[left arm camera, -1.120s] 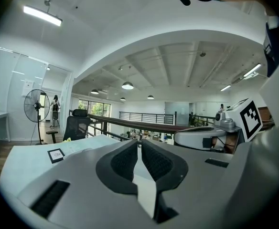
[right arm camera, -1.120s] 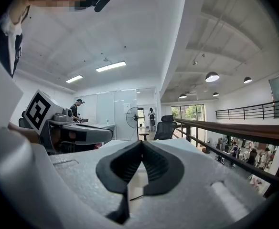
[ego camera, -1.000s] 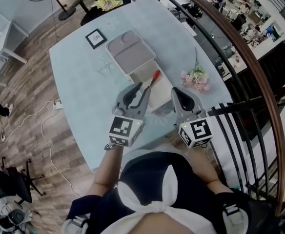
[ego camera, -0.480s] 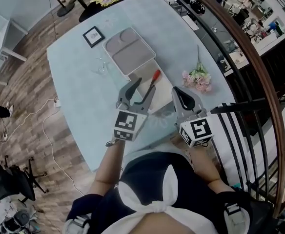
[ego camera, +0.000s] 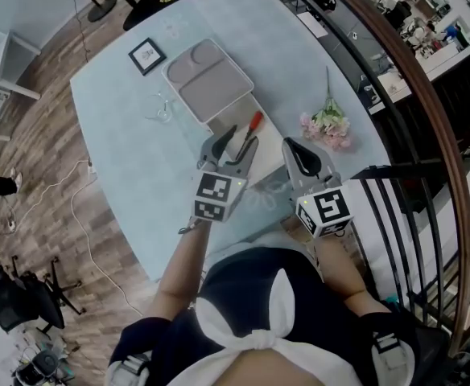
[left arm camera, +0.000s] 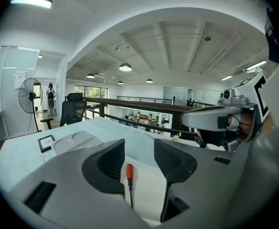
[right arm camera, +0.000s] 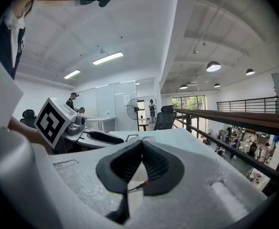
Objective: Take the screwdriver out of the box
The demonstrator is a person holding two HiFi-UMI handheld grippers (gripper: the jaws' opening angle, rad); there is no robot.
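A: Why was the left gripper (left arm camera: 139, 159) held wide?
B: Jaws were just opened for the grab. The screwdriver (left arm camera: 129, 173) was framed between them, untouched, in the box (ego camera: 269, 153) on the desk (ego camera: 130, 159). The right gripper (right arm camera: 141, 144) was held closed, empty.

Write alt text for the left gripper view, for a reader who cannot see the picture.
The left gripper, jaws just opened and wide apart, frames a red-handled screwdriver lying ungripped in a white box on a pale blue table. A grey tray and a small framed picture sit further back at left.
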